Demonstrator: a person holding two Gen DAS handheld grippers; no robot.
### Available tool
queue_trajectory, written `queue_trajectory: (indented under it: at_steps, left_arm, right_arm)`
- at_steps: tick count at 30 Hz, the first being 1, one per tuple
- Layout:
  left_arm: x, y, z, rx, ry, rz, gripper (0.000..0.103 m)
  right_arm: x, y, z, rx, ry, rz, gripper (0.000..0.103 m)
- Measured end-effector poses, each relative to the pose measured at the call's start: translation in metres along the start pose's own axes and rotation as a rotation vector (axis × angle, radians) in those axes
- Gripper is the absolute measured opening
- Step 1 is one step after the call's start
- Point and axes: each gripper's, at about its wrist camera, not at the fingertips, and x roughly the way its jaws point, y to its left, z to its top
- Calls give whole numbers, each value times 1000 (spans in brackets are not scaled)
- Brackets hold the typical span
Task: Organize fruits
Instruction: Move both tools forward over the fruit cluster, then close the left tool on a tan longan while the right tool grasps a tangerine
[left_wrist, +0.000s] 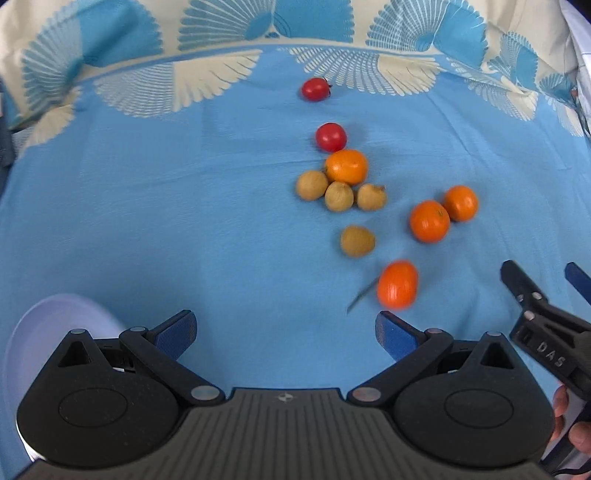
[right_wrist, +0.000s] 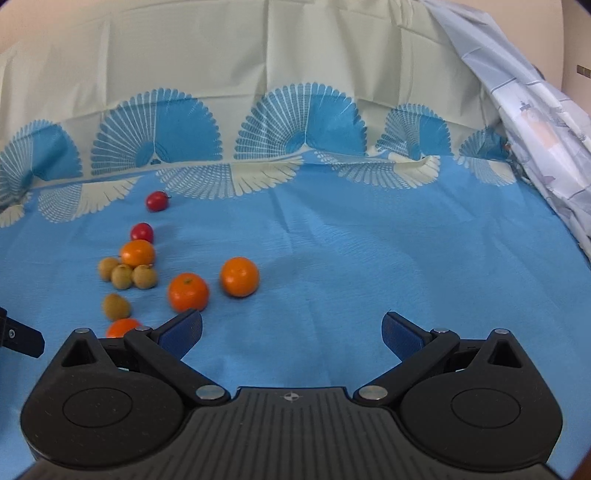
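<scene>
Four orange citrus fruits, four tan round fruits and two red cherry tomatoes lie loose on the blue tabletop cloth (left_wrist: 147, 221), mid-surface toward its patterned far edge. Nearest, one blurred orange fruit (left_wrist: 397, 284) sits just ahead of the left hand-held gripper (left_wrist: 286, 330), whose jaws are spread wide and empty. Beside it, the right hand-held gripper (right_wrist: 291, 330) is likewise wide apart and empty, with two oranges (right_wrist: 188, 291) just ahead to its left.

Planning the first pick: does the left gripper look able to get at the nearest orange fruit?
Probably yes. The left gripper is open, and the nearest orange fruit lies just beyond its right finger on bare blue cloth, with nothing between.
</scene>
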Motion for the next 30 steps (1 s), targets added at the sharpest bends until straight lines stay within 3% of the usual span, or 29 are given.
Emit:
queue_trajectory:
  at_steps: [10, 18, 20, 21, 22, 23, 24, 27, 30]
  left_arm:
    - [72, -20, 51, 2, 66, -36, 103]
    - [86, -30, 57, 44, 76, 5, 103]
    - [82, -33, 57, 58, 69, -7, 93]
    - [79, -33, 57, 66, 59, -17, 81]
    - [75, -35, 56, 82, 46, -23, 62]
    - [71, -37, 55, 102, 36, -32, 51]
    - [67, -38, 54, 109, 36, -40, 31]
    - [58, -37, 49, 105, 23, -68, 32]
    - [43, -38, 41, 125, -12, -42, 32]
  right_arm:
    - [96, 16, 10, -83, 71, 26, 102]
    - [110, 19, 10, -75, 28, 48, 102]
    - [108, 20, 11, -87, 22, 83, 92]
    - [105, 20, 11, -94, 13, 99, 74]
    - [103, 21, 11, -104, 8, 114, 48]
    - [101, 22, 13, -108, 7, 139, 39]
    - [100, 21, 13, -101, 10, 138, 39]
    - [96, 16, 13, -74, 5, 128, 39]
    - [87, 8, 13, -50, -12, 110, 39]
